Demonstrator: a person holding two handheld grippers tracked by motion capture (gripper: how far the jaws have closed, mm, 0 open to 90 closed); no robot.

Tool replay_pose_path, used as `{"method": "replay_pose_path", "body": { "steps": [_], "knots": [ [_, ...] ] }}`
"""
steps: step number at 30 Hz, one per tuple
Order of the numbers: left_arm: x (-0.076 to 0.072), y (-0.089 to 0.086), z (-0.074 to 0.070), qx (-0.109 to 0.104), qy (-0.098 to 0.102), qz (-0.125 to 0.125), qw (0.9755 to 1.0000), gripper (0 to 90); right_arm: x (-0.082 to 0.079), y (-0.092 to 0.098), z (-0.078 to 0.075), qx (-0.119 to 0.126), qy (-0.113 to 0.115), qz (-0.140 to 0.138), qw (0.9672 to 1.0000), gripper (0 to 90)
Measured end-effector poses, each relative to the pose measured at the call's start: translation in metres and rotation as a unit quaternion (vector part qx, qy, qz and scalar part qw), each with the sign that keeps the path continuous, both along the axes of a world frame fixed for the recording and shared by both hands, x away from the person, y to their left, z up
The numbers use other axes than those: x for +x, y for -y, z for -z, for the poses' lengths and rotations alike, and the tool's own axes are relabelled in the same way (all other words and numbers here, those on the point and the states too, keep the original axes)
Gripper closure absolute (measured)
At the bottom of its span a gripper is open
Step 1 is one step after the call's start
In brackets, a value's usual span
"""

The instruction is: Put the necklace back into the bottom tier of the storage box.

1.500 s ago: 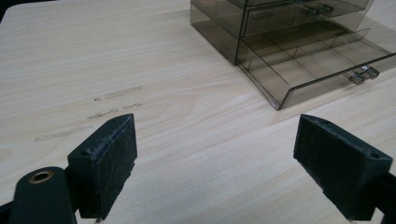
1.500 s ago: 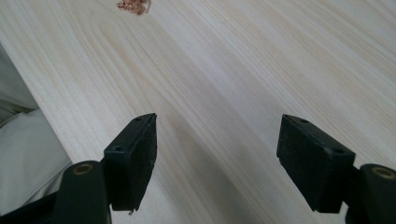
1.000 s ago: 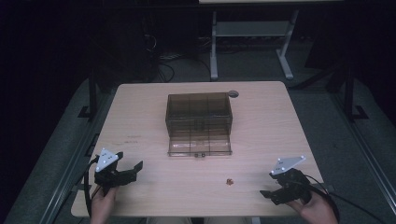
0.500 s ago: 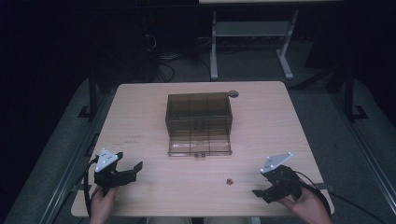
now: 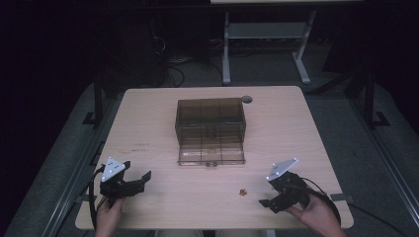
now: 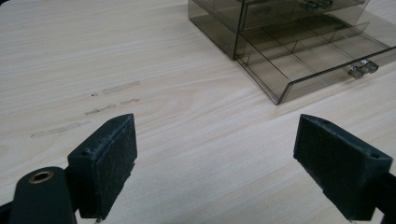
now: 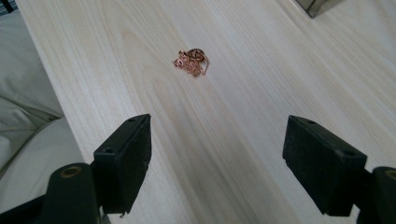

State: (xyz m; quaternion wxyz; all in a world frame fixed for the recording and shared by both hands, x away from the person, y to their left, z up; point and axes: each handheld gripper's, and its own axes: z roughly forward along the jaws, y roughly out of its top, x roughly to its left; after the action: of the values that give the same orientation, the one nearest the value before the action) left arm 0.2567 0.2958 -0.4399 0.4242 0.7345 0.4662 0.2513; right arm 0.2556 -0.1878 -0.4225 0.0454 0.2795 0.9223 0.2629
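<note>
High view shows the wooden table (image 5: pixel 148 123) with a smoky transparent drawer box (image 5: pixel 210 118) in its middle, and the lowest drawer (image 5: pixel 211 154) of this box is pulled out toward the person. It is divided in small compartments and they look empty. The left claw (image 5: pixel 136 180) rests near the front left corner, released, with its jaws wide apart and nothing between them. The right claw (image 5: pixel 269 202) is low over the front right part, also released and holding nothing, and it points at a small jewellery piece (image 5: pixel 242 192) just beside it. In the right gripper view this piece (image 7: pixel 192 61) lies flat on the wood ahead of the jaws, a little to the left of their middle line. It looks like a thin copper-coloured chain bunched together with a ring or charm. I judge it very light, loose and limp, so it can slip or hang out from the pads. The best hold is probably across the thickest heap, with the jaws closing low at the wood
</note>
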Motion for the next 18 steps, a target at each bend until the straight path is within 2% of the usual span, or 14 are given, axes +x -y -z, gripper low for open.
{"method": "replay_pose_path", "body": {
  "steps": [6, 18],
  "knots": [
    [0.0, 0.0, 0.0, 0.003, -0.004, 0.002, 1.0, 13.0, 0.002, -0.007, -0.003, 0.0, -0.001, -0.004, 1.0, 23.1],
    [0.001, 0.001, 0.001, 0.001, -0.008, 0.0, 1.0, 13.0, 0.011, -0.025, -0.005, -0.013, 0.007, -0.031, 0.9994, 21.5]
  ]
}}
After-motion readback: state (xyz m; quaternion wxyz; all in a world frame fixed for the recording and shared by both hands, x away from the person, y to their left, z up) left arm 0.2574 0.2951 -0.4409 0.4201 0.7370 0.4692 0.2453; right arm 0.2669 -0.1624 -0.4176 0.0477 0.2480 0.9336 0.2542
